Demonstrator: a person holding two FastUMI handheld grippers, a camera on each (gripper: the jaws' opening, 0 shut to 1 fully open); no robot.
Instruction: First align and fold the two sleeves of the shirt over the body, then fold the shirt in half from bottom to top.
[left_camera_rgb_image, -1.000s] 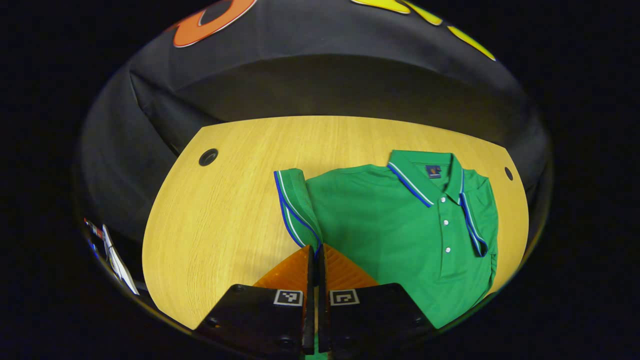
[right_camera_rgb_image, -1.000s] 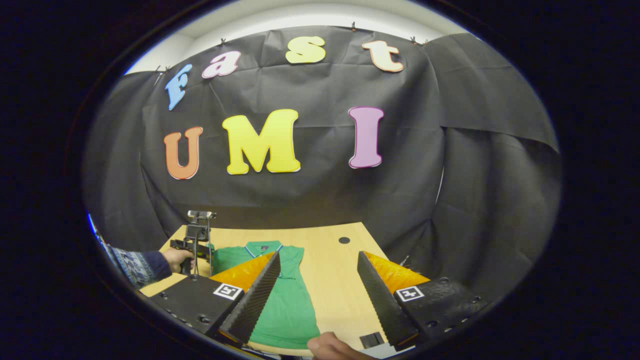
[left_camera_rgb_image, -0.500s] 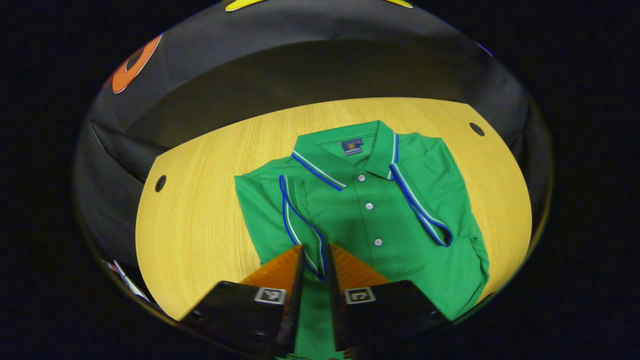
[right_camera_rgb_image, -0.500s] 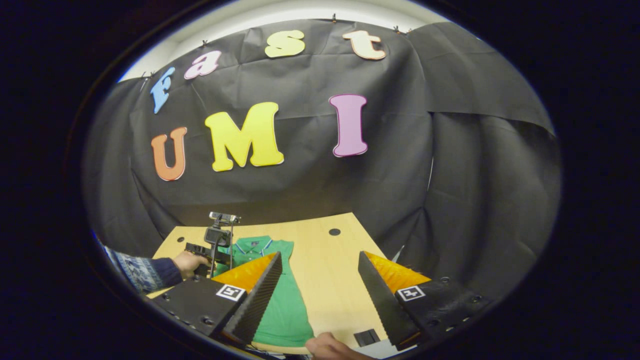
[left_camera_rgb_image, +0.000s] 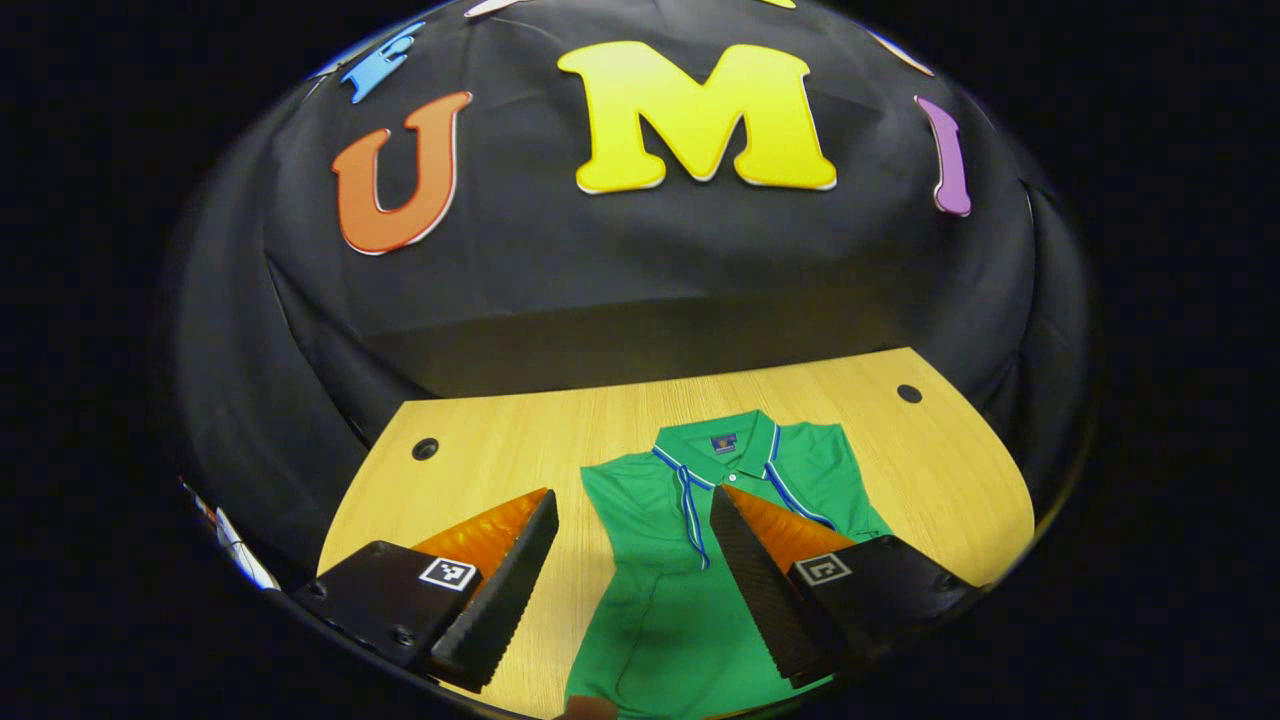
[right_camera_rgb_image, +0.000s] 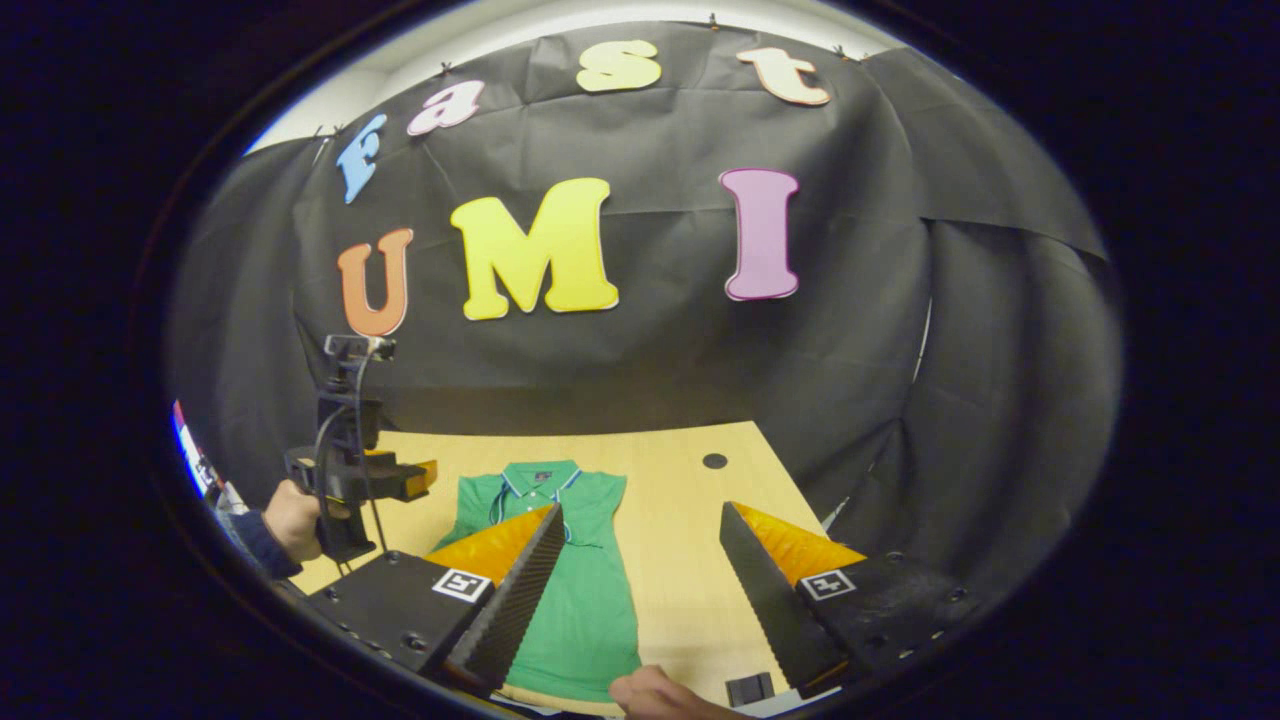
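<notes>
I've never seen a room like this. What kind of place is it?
Probably a recording booth: black cloth wall behind, a wooden table holding a green shirt, and a person's hand holding a gripper.

Left gripper has let go of the left sleeve, now folded flat over the shirt body, opened wide and risen above the table.

My bench is pale wood with fine straight grain and a soft satin finish. The shirt on it is matt green knit cloth, its collar trimmed with woven stripes. My tongs' fingers carry ribbed, matt inner faces.
</notes>
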